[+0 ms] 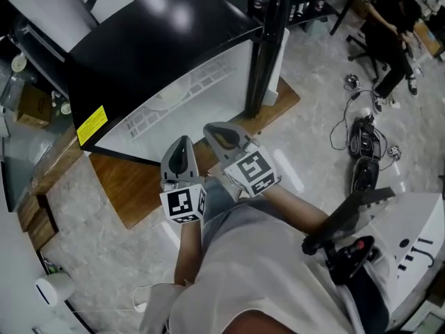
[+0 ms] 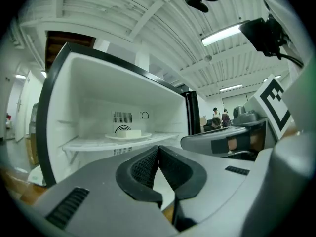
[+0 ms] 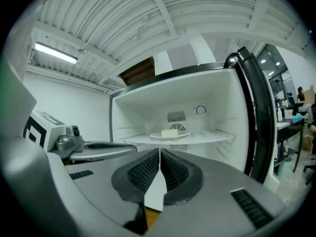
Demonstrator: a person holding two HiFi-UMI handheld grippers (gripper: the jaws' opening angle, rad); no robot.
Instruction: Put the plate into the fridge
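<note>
We see the plate (image 3: 155, 136), a pale block (image 3: 169, 132) on it, resting on the shelf (image 3: 213, 137) inside the fridge (image 3: 224, 100) — our left gripper (image 2: 158, 151) and right gripper (image 3: 159, 154) hang outside, jaws together, empty.

Fridge (image 1: 174, 26) glossy black outside, smooth white plastic inside, wooden board (image 1: 132, 186), polished speckled stone floor (image 1: 313, 138)
</note>
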